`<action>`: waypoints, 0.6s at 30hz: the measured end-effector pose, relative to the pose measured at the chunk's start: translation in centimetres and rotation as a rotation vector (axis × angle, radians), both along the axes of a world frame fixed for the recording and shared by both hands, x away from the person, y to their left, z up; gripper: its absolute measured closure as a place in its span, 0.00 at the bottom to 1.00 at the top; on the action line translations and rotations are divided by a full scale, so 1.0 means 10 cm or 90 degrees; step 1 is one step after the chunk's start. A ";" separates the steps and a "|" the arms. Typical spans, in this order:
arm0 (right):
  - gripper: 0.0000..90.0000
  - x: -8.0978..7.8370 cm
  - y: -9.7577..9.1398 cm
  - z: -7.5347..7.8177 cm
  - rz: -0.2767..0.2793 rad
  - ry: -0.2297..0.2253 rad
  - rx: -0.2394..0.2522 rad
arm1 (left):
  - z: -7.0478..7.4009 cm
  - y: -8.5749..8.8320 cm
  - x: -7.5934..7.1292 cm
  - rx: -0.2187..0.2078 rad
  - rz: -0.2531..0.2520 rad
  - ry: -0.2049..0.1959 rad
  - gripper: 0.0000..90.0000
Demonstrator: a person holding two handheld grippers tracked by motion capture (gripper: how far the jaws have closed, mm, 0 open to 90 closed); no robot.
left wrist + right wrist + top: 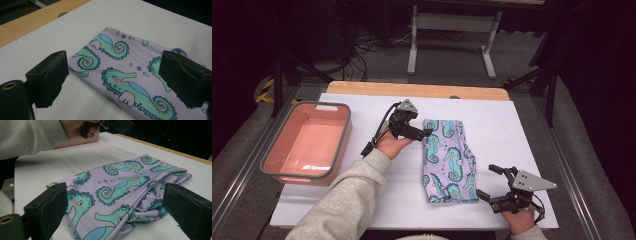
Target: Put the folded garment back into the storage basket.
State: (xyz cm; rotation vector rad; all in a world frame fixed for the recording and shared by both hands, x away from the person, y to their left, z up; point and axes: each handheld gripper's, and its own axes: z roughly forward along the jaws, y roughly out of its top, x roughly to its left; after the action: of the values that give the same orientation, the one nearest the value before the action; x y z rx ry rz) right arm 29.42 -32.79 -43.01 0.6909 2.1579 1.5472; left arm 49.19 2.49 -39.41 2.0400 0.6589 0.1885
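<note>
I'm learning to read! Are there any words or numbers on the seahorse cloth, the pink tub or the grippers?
None: no words, numbers or labels can be read.
Seahorse cloth: pictures of seahorses and bubbles, no letters.
Pink tub: plain.
Left gripper and right gripper: black fingers, no visible marking.

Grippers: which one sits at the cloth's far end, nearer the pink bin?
The left gripper, jaws open at the far corner of the seahorse cloth, on the side toward the pink bin. The right gripper is open at the cloth's near corner.
</note>
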 end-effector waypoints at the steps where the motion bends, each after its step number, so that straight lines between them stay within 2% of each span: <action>1: 0.08 0.00 0.00 0.00 0.000 0.001 -0.002 | 0.00 -0.02 0.01 0.002 0.001 -0.001 0.11; 10: 0.08 0.00 -0.02 0.00 0.001 0.000 0.003 | -0.03 -0.15 0.13 0.028 0.028 0.003 0.11; 17: 0.08 0.00 -0.03 0.01 0.001 -0.001 0.003 | -0.10 -0.28 0.23 0.038 0.027 0.020 0.11; 18: 0.08 0.00 -0.04 0.01 0.002 0.000 0.005 | -0.13 -0.31 0.27 0.038 0.034 0.031 0.10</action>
State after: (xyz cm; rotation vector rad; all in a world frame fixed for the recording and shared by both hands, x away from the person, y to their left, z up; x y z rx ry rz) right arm 29.42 -33.15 -42.92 0.6904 2.1538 1.5582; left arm 51.84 -0.61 -40.68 2.0908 0.7462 0.1927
